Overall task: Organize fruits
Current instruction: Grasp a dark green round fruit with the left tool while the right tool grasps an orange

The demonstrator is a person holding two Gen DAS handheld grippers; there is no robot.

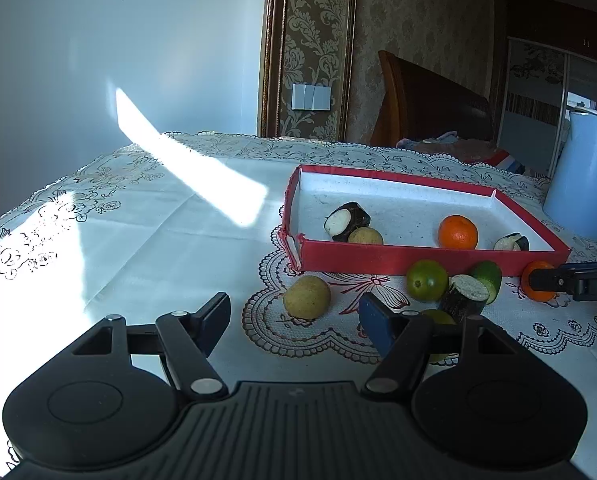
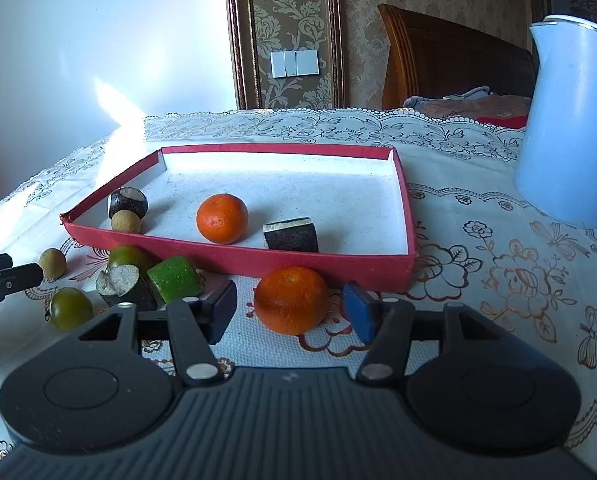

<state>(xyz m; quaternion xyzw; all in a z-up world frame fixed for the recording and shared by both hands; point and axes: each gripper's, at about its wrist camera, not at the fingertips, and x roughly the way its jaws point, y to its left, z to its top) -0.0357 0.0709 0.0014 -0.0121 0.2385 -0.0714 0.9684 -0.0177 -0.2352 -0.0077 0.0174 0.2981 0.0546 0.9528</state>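
A red tray (image 1: 430,257) (image 2: 234,255) holds an orange (image 1: 457,232) (image 2: 222,218), a small tan fruit (image 1: 365,236) (image 2: 126,221) and two dark cut pieces (image 1: 347,220) (image 2: 291,234). In front of it lie a tan round fruit (image 1: 307,297) (image 2: 53,263), green fruits (image 1: 427,280) (image 2: 71,308), a dark cut piece (image 1: 463,294) (image 2: 125,285), a green chunk (image 2: 174,278) and a second orange (image 2: 291,299) (image 1: 532,280). My left gripper (image 1: 294,322) is open, the tan fruit just beyond its fingers. My right gripper (image 2: 289,310) is open around the second orange.
A pale blue kettle (image 2: 566,120) (image 1: 582,176) stands right of the tray. The table wears a white lace cloth (image 1: 158,232). A wooden headboard (image 2: 450,56) and a wall stand behind. A bright sun patch lies at the left.
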